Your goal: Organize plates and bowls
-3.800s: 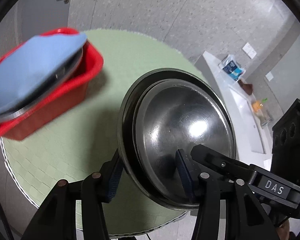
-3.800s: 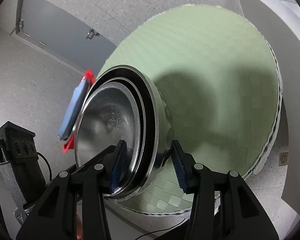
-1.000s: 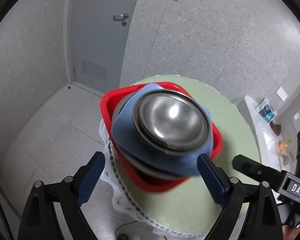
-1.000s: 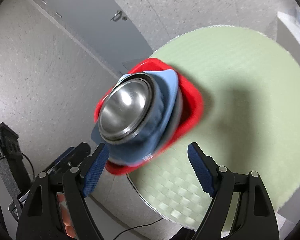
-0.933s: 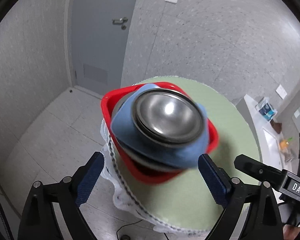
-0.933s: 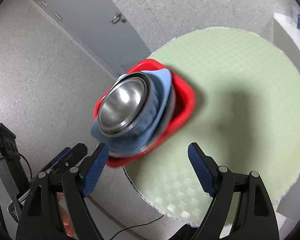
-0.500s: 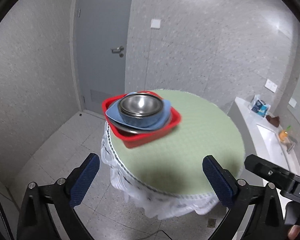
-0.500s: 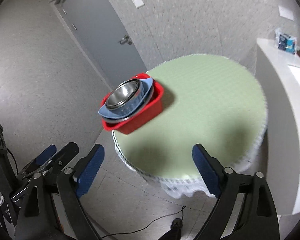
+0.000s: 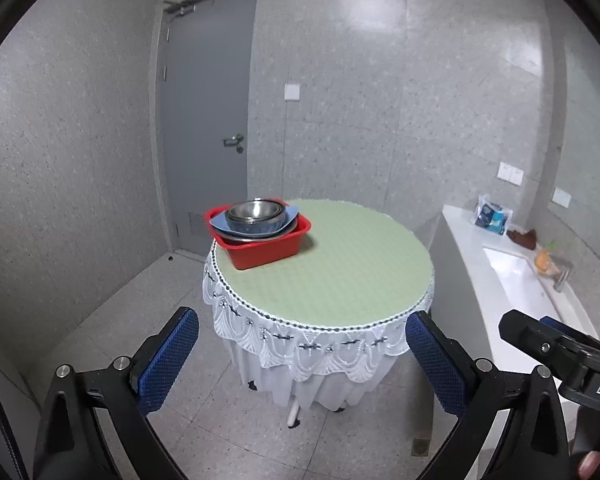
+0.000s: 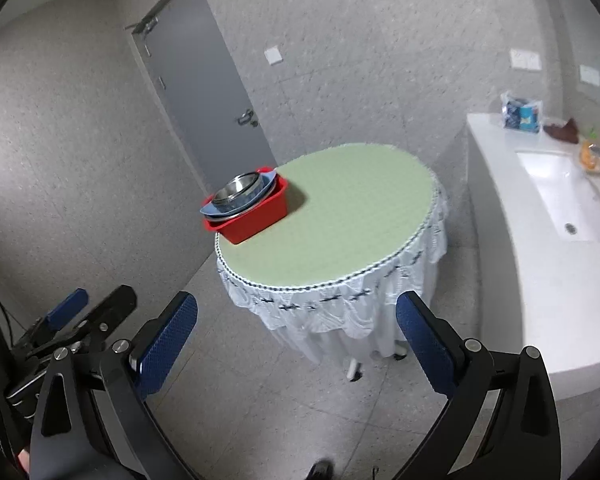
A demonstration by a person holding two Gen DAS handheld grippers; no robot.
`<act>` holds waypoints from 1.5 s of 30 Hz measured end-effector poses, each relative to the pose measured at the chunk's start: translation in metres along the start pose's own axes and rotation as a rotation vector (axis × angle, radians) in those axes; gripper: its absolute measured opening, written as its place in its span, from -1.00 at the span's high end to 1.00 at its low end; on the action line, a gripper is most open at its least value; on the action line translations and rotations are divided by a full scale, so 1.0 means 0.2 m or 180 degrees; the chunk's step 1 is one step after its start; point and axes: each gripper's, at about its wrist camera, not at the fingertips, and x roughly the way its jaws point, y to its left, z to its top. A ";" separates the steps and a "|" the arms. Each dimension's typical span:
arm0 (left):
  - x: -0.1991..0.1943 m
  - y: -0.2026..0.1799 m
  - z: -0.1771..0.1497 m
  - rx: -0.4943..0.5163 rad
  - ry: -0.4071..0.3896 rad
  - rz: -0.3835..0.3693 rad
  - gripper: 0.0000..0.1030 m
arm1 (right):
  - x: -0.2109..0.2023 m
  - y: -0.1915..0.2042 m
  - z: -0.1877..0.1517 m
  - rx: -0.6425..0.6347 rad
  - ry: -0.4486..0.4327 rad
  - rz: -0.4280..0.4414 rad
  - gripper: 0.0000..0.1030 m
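A red plastic tub (image 9: 262,246) stands at the far left of a round table with a green mat (image 9: 340,264). In it lie a metal plate, a blue plate (image 9: 220,222) and nested steel bowls (image 9: 254,214) on top. The tub (image 10: 252,216) and bowls (image 10: 236,190) also show in the right wrist view. My left gripper (image 9: 300,354) is open and empty, well back from the table and above the floor. My right gripper (image 10: 296,338) is open and empty, also far back from the table.
A white counter with a sink (image 10: 560,196) runs along the right, with a blue packet (image 10: 520,114) and small items on it. A grey door (image 9: 208,120) is behind the table. A lace cloth (image 9: 312,344) hangs round the table edge.
Both grippers let go of the steel bowls, which now sit in the red tub. Both grippers opened wide and pulled far back from the table.
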 end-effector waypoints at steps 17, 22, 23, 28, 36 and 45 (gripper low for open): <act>-0.63 0.33 -0.39 0.0239 -0.0401 -0.0119 -0.99 | -0.52 0.34 -0.38 -0.0210 -0.0563 -0.0333 -0.99; -0.77 0.51 -0.55 0.0269 -0.0434 -0.0177 -0.99 | -0.63 0.47 -0.54 -0.0193 -0.0687 -0.0463 -1.00; -0.79 0.54 -0.57 0.0279 -0.0435 -0.0195 -0.99 | -0.64 0.50 -0.58 -0.0195 -0.0711 -0.0509 -1.00; -0.91 0.68 -0.69 0.0337 -0.0488 -0.0228 -0.99 | -0.69 0.57 -0.73 -0.0167 -0.0707 -0.0647 -1.00; -1.02 0.79 -0.85 0.0424 -0.0469 -0.0344 -0.99 | -0.73 0.64 -0.89 -0.0206 -0.0728 -0.0794 -1.00; -1.02 0.84 -0.89 0.0470 -0.0441 -0.0401 -0.99 | -0.76 0.67 -1.00 -0.0282 -0.0756 -0.0879 -1.00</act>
